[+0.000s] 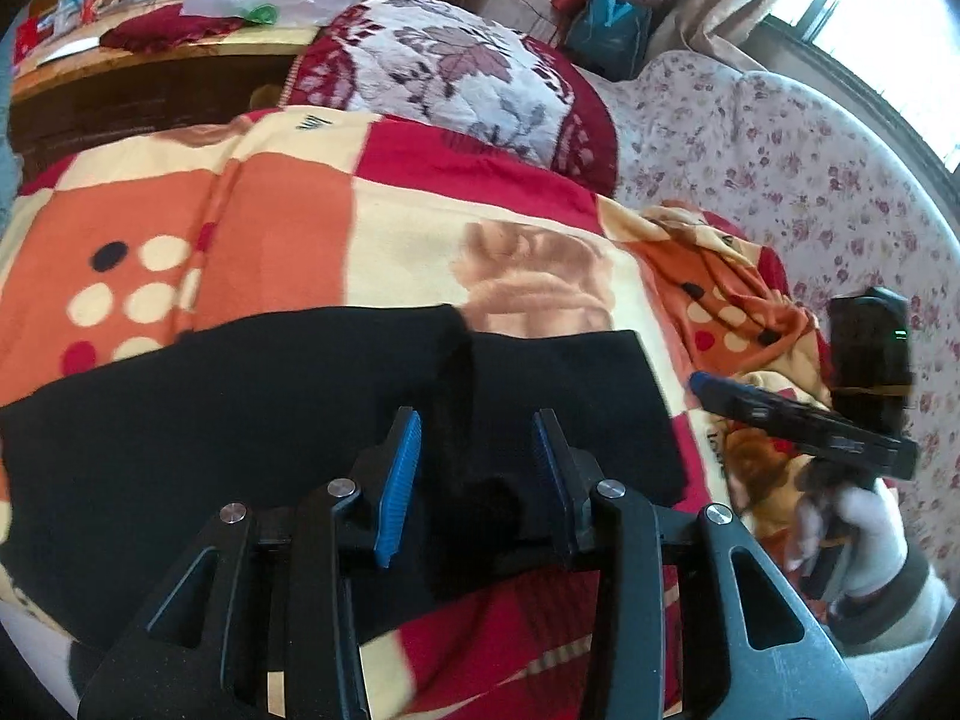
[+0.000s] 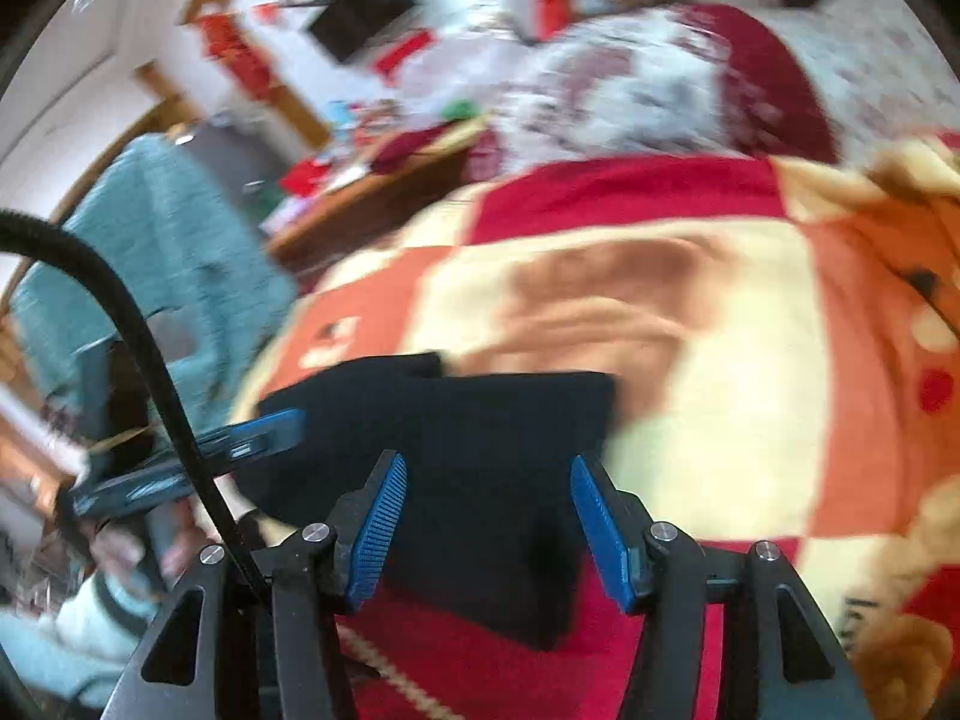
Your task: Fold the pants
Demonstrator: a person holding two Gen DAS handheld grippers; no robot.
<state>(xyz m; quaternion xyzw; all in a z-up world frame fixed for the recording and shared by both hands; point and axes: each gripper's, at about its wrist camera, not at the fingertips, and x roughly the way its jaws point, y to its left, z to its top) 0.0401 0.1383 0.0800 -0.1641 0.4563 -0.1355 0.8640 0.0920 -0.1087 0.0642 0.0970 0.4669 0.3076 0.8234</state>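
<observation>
— Where are the pants?

— The black, soft-fabric pants (image 1: 252, 420) lie folded into a flat dark block on the red, orange and cream patterned fleece blanket (image 1: 300, 210) that covers the bed. From my right side the same black pants (image 2: 480, 480) fill the space straight ahead of the fingers.

— And your grippers?

— My left gripper (image 1: 477, 462), black with blue ribbed pads, has its jaws spread apart over the pants, with dark cloth showing between them; nothing is clamped. My right gripper (image 2: 489, 525) is likewise spread wide above the near edge of the pants, gripping nothing.

— Can each see the other?

— Yes. From the left view, the right gripper (image 1: 804, 420) sits off the blanket's right side, held in a white-gloved hand (image 1: 852, 540). The right view is blurred.

— Anything behind?

— A maroon and white leaf-patterned cushion (image 1: 456, 78) beyond the blanket.
</observation>
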